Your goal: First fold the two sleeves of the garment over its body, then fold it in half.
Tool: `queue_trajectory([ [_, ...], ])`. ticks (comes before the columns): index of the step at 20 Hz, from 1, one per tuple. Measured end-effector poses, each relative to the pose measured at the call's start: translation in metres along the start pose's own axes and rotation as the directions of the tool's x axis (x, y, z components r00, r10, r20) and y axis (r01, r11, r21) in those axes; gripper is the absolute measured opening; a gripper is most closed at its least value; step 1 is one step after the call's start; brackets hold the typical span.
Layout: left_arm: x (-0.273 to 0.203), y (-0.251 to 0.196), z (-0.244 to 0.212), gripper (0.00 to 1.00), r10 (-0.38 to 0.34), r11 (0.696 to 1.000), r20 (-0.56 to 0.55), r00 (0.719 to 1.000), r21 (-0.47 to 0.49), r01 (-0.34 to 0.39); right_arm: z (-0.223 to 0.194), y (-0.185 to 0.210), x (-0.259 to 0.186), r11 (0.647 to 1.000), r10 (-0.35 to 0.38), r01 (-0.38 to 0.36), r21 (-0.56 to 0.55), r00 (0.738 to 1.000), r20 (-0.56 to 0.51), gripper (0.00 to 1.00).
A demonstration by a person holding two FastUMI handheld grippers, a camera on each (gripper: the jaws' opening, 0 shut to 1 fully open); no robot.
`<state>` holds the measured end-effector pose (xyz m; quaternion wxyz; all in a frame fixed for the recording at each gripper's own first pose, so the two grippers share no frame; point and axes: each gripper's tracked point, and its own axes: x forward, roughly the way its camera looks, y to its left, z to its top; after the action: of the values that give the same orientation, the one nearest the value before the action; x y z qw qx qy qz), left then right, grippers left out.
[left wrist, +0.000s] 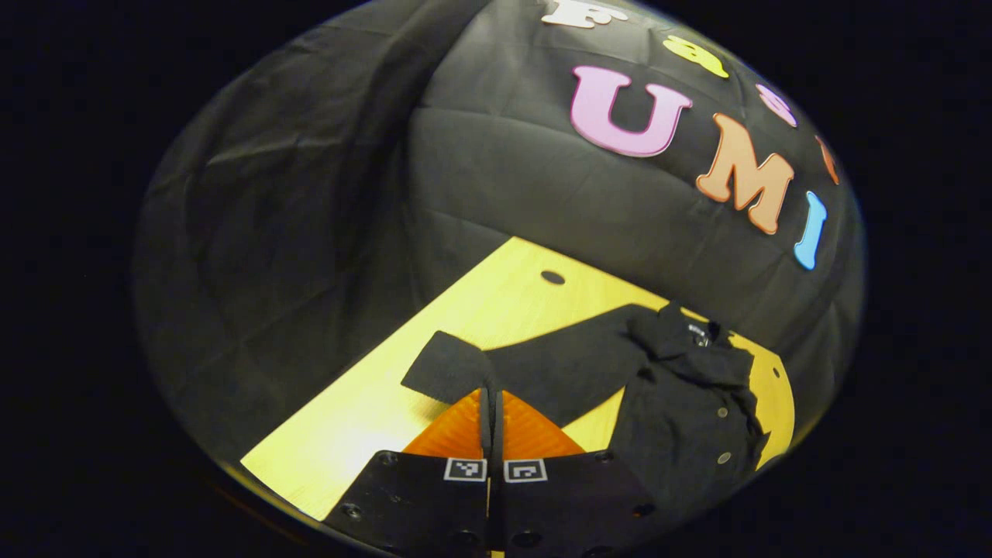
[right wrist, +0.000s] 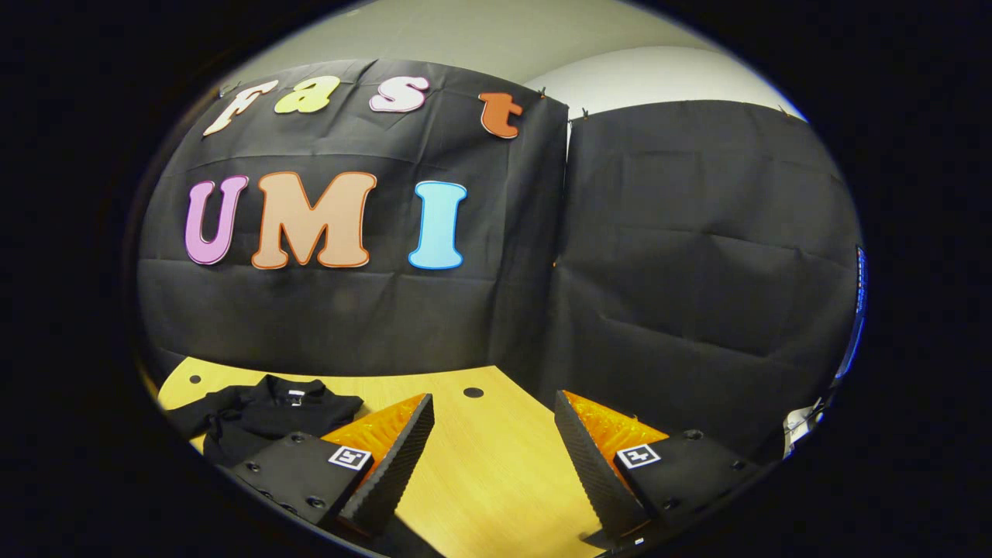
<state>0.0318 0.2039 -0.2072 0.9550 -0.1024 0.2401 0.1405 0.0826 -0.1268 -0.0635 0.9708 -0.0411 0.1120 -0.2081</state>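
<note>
My left tool (left wrist: 491, 403) was clamped on the shirt's (left wrist: 682, 403) sleeve (left wrist: 457, 370). My right tool (right wrist: 492, 465) stood apart over the counter (right wrist: 496, 473).

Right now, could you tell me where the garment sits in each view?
Left gripper view: garment lower right on the table, one sleeve stretched to the left gripper.
Right gripper view: garment lower left, behind one finger.
Shared landmark: the table's hole.
</note>
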Motion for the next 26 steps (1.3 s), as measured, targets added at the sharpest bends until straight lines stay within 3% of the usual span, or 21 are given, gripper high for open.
queue_trajectory([
  [5, 0.013, -0.085, 0.066, 0.0, -0.096, 0.993, 0.116, 0.989, 0.08, 0.087, 0.005, -0.028, 0.017, 1.0, 0.008, -0.008, 0.011, 1.0, 0.009, 0.99],
  [8, 0.02, -0.145, 0.101, 0.0, -0.173, 0.982, 0.186, 0.967, 0.102, 0.156, -0.003, -0.047, 0.032, 0.999, 0.016, -0.016, 0.036, 1.0, 0.003, 0.99],
  [13, 0.046, -0.268, 0.11, 0.0, -0.327, 0.942, 0.202, 0.923, 0.144, 0.302, -0.016, -0.08, 0.054, 0.999, 0.008, -0.007, 0.053, 1.0, -0.022, 0.99],
  [16, 0.061, -0.342, 0.09, 0.0, -0.412, 0.904, 0.16, 0.897, 0.192, 0.382, -0.024, -0.093, 0.064, 0.998, 0.009, -0.007, 0.055, 0.999, -0.043, 0.99],
  [21, 0.077, -0.446, 0.04, 0.0, -0.535, 0.808, 0.046, 0.844, 0.321, 0.494, -0.024, -0.102, 0.083, 0.998, 0.017, -0.013, 0.065, 0.998, -0.061, 0.98],
  [26, 0.092, -0.503, -0.026, 0.0, -0.569, 0.754, -0.091, 0.817, 0.34, 0.562, -0.03, -0.103, 0.099, 0.997, 0.038, -0.033, 0.071, 0.996, -0.075, 0.98],
])
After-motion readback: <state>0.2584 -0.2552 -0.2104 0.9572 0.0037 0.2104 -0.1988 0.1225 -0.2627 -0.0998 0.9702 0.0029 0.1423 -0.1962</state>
